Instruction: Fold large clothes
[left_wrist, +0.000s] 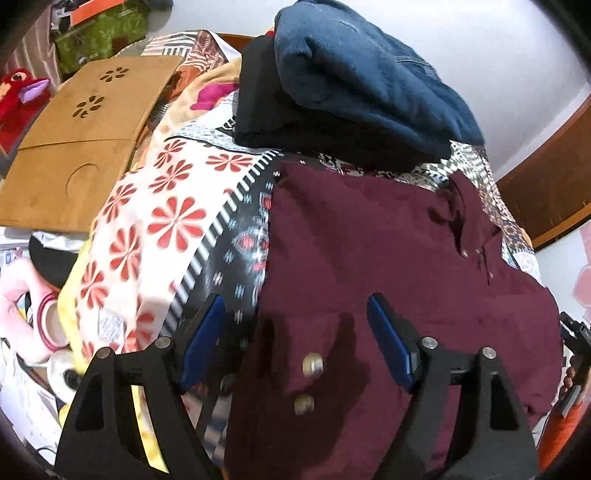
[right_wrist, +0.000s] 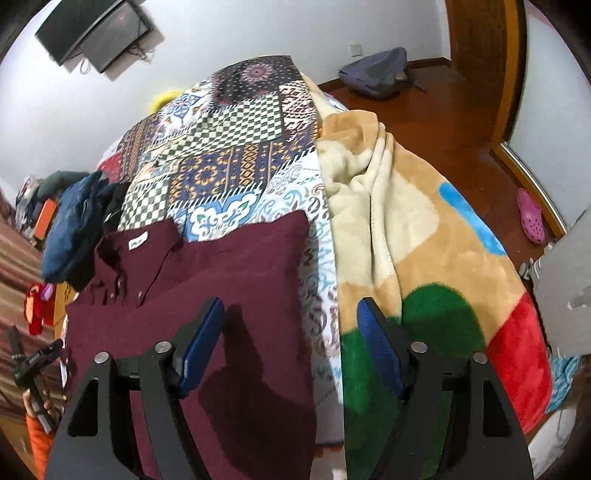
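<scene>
A maroon button-up shirt (left_wrist: 388, 258) lies spread flat on the patterned bedcover (left_wrist: 166, 221), collar toward the far side. My left gripper (left_wrist: 295, 299) hovers over the shirt's left edge with its jaws open. Two metal buttons (left_wrist: 312, 363) show on the cloth below the gap, and the pads touch nothing. In the right wrist view the same shirt (right_wrist: 221, 266) shows its collar label at the upper left. My right gripper (right_wrist: 291, 302) stands open above the shirt's right edge, one blue pad over the maroon cloth and the other over the fleece blanket (right_wrist: 406, 240).
A folded stack of dark blue and black clothes (left_wrist: 351, 85) sits beyond the shirt. A wooden lap desk (left_wrist: 74, 140) and a red plush toy (left_wrist: 18, 96) lie to the left. On the wooden floor are a backpack (right_wrist: 376, 72) and a pink shoe (right_wrist: 532, 216).
</scene>
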